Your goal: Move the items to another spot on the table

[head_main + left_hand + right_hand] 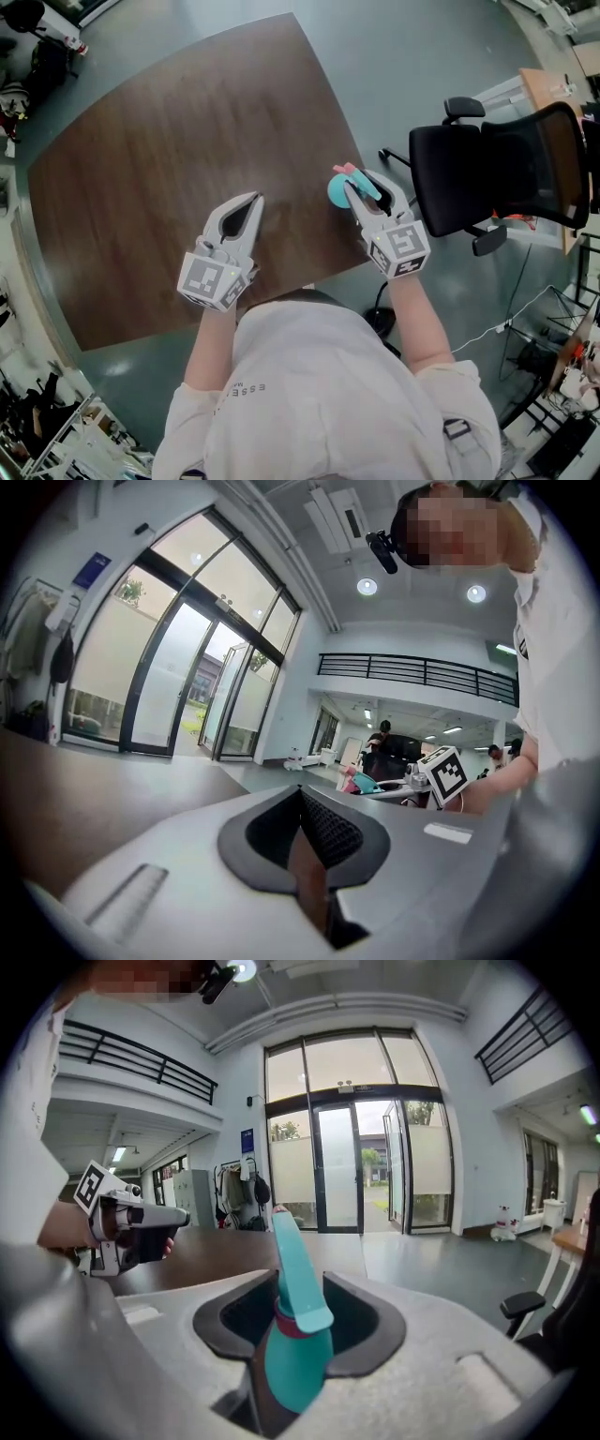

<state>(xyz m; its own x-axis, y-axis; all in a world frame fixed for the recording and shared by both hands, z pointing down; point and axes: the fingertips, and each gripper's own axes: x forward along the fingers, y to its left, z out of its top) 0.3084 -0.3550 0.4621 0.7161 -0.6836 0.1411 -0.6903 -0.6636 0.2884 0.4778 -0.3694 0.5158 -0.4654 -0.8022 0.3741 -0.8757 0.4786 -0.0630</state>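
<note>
Gripping teal spray bottle: right gripper.

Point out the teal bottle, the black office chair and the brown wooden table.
Teal plastic bottle (295, 1365): right gripper view, on its rounded body.
Black office chair (450, 178): head view, on its seat.
Brown wooden table (159, 178): head view, bare top.

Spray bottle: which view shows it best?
Right gripper view: the teal spray bottle fills the centre, close up between the jaws. Head view shows it small, partly covered by the right gripper; left gripper view shows only a tiny distant speck.
</note>
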